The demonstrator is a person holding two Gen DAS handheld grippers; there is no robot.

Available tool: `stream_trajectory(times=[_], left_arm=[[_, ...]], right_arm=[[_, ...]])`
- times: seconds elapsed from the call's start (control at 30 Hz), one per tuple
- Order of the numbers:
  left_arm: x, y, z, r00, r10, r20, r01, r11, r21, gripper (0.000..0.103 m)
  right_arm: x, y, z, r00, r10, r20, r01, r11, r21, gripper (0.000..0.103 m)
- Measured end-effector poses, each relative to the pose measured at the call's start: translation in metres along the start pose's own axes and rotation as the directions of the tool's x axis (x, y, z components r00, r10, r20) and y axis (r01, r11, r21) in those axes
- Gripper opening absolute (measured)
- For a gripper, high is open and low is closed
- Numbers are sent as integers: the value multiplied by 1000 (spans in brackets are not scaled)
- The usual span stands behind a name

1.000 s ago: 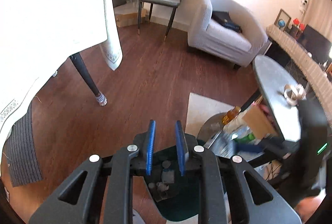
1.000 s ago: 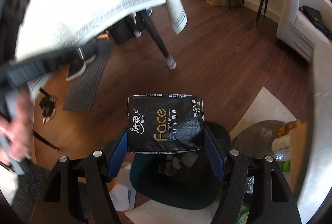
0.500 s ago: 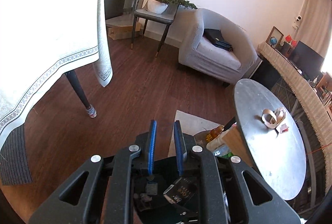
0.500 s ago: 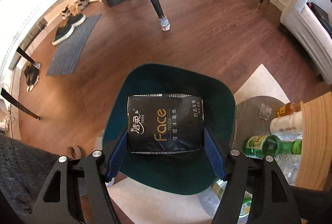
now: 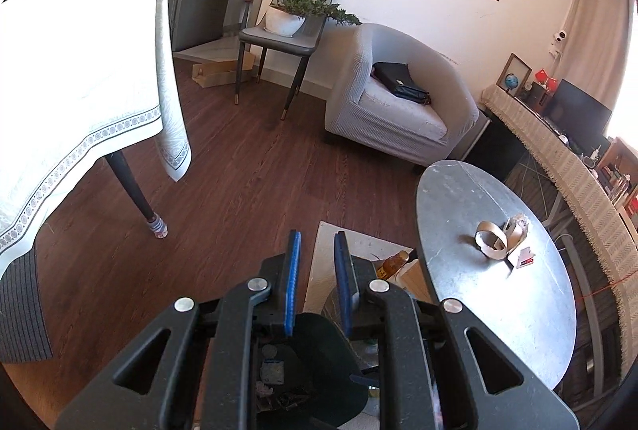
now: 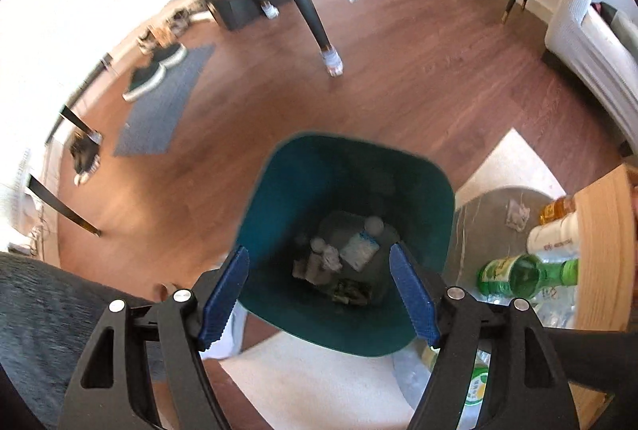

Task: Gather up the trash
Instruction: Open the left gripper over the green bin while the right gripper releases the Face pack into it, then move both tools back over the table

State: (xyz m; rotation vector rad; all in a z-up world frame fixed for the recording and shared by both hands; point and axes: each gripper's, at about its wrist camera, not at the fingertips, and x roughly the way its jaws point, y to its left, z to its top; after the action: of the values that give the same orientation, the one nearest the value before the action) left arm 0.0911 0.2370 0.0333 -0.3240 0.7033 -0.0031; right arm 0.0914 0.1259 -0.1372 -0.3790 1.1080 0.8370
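Blurred trash bin [image 6: 434, 191], contents indistinct, partly behind hand-held gripper [image 6: 319, 294]

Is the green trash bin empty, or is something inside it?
Not empty: the green trash bin holds crumpled paper and wrappers at its bottom.

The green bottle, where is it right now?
In the right wrist view, the green bottle lies on its side at right, beside the teal bin, just below a white bottle.
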Motion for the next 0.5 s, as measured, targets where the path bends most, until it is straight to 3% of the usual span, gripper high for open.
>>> stream_trajectory(times=[0.13, 0.3, 0.5], left_arm=[[2, -8, 2, 1000, 6, 6, -6, 1000, 8, 18], [2, -24, 6, 1000, 6, 12, -6, 1000, 31, 24], [0, -56, 8, 999, -24, 24, 22, 997, 75, 32]], right_arm=[[-37, 4, 8, 995, 44, 86, -43, 999, -12, 71], [-81, -4, 16, 982, 28, 186, -24, 999, -24, 69], [-119, -52, 6, 964, -9, 267, -9, 998, 66, 65]])
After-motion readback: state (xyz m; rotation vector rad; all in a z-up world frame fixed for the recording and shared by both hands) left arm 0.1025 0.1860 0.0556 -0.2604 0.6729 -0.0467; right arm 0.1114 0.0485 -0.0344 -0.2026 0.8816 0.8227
